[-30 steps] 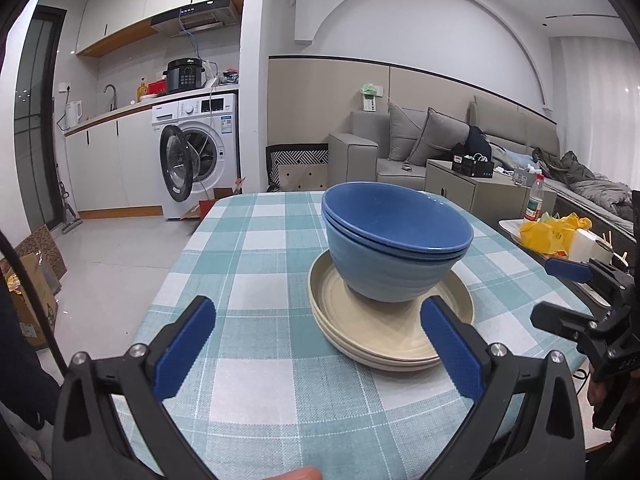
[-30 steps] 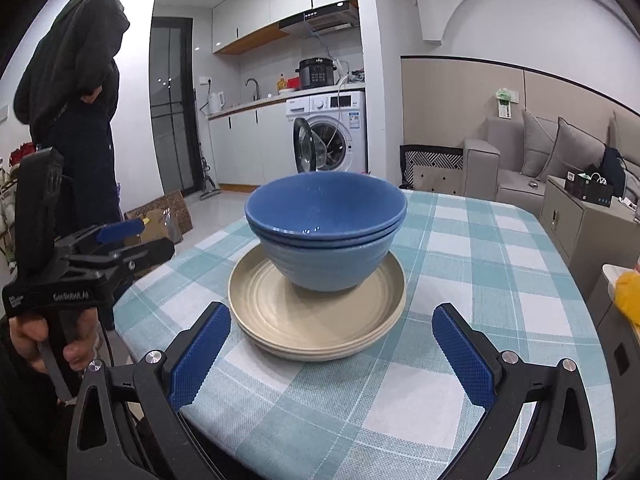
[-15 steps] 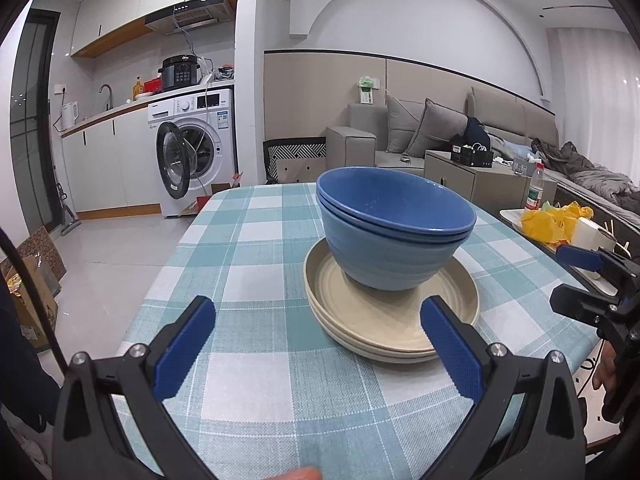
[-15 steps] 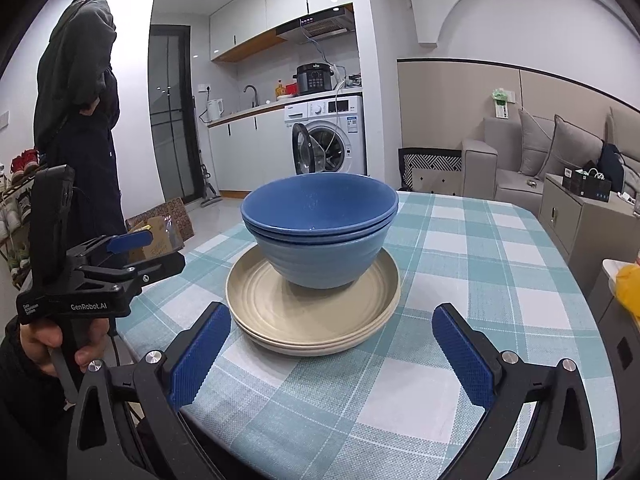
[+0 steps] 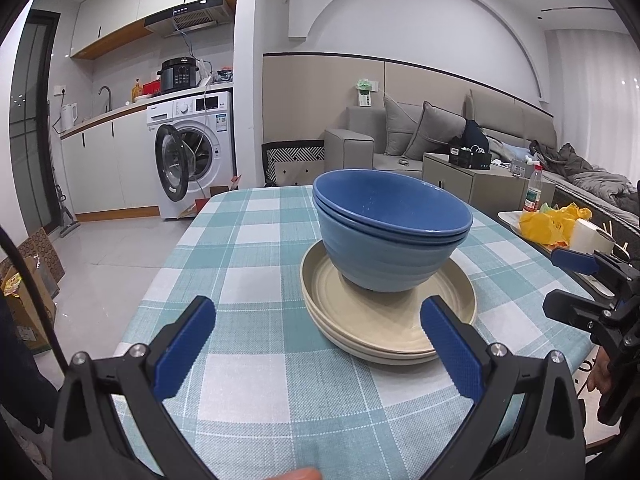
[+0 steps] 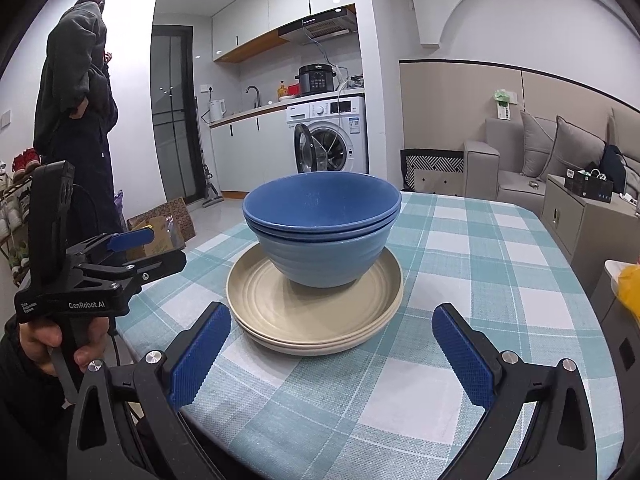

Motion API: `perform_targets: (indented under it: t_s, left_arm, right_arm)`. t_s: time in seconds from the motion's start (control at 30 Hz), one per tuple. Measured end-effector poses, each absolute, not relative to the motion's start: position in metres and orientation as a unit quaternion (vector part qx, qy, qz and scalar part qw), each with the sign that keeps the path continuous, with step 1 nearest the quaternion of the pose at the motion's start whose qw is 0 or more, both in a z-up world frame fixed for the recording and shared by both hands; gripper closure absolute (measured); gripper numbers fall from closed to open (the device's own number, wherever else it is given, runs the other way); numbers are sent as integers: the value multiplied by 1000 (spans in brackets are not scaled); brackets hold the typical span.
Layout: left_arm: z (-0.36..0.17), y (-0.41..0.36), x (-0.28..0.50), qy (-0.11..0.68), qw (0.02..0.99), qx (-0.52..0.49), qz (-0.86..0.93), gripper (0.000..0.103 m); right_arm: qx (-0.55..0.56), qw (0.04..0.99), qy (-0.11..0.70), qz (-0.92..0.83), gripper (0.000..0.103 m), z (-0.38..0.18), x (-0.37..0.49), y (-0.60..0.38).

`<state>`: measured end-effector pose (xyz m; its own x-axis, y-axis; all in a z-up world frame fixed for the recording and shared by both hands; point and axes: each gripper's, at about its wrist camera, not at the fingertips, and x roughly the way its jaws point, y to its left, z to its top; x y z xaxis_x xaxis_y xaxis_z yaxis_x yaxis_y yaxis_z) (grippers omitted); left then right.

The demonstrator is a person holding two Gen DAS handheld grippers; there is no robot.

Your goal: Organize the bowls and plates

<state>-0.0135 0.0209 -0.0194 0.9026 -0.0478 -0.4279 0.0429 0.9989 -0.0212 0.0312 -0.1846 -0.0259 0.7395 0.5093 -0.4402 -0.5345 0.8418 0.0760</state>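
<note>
Two nested blue bowls [image 5: 390, 236] [image 6: 324, 232] stand on a stack of beige plates [image 5: 376, 328] [image 6: 280, 308] on the checked tablecloth. My left gripper [image 5: 318, 350] is open and empty, held over the near table edge, short of the plates. My right gripper [image 6: 332, 354] is open and empty, also short of the plates. The left gripper also shows at the left of the right wrist view [image 6: 132, 252]. The right gripper shows at the right edge of the left wrist view [image 5: 576, 280].
The teal checked table [image 5: 240, 248] carries only the stack. A side table with a yellow bag [image 5: 554, 220] and a bottle [image 5: 532, 194] stands at the right. A washing machine [image 5: 192, 164] with its door open, a sofa [image 5: 420, 140] and a standing person [image 6: 76, 92] are behind.
Both grippers have drawn back and dropped a little, so the stack looks higher and slightly farther away. Bowls and plates have not moved. Both grippers stay open.
</note>
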Motion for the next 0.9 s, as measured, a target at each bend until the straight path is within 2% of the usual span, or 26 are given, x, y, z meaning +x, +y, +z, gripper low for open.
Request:
perform_targets:
  t_s: [0.9]
  left_arm:
    - [-17, 21, -15, 218, 976, -8, -22, 0]
  right_arm:
    - [-31, 930, 229, 285, 0, -31, 32, -182]
